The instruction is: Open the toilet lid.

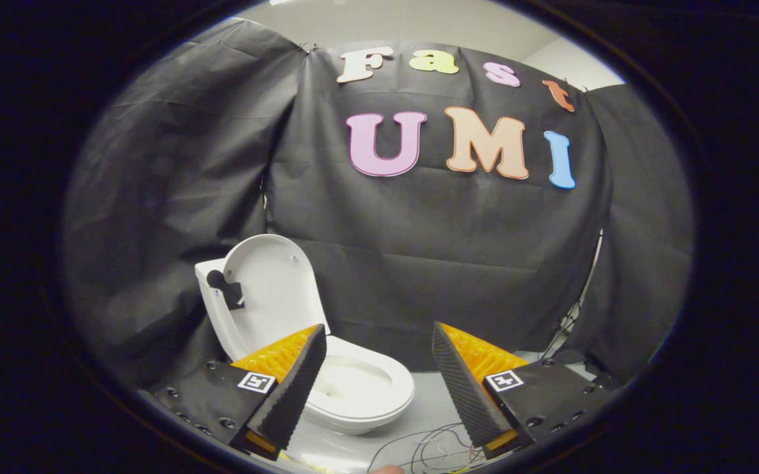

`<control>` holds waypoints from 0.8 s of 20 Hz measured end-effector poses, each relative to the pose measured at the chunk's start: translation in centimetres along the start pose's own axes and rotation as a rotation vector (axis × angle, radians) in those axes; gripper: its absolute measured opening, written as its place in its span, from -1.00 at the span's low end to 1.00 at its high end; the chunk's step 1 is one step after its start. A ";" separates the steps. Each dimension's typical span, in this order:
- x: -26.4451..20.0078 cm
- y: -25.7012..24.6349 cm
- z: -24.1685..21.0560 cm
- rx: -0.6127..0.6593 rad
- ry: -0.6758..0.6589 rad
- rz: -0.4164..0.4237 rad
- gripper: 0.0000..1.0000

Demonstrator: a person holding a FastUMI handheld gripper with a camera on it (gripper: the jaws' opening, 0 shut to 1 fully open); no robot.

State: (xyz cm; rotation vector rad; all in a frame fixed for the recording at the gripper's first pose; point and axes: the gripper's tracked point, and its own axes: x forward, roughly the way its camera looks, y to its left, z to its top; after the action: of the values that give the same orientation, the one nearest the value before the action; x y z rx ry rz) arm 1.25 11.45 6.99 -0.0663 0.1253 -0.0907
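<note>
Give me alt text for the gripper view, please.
A white toilet stands with its lid raised upright against the tank. The hand-held gripper hangs open in front of it, holding nothing, with thin wires on the floor below.

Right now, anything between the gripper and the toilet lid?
Nothing visible. The gripper is open and holds nothing. The toilet lid already stands upright beyond the left finger, leaning back against the tank, with the bowl open below it. Loose wires lie on the floor near the fingers, not in the line to the lid.
</note>
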 end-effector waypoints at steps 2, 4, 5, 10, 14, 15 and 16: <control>-0.2 -0.1 0.0 0.024 -0.037 0.003 1.00; -0.1 -0.7 -0.4 0.042 -0.053 -0.009 0.99; 0.0 -0.9 -0.5 0.058 -0.060 -0.010 0.99; 1.2 -2.2 -2.6 0.163 -0.053 -0.023 0.97; 0.9 -4.5 -2.6 0.162 -0.090 -0.083 0.97; 0.8 -4.9 -2.3 0.173 -0.105 -0.086 0.98; 0.6 -5.0 -1.9 0.187 -0.125 -0.086 0.98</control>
State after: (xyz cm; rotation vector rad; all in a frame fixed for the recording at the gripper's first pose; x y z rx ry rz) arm 1.13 6.31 5.40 0.1091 -0.0115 -0.1837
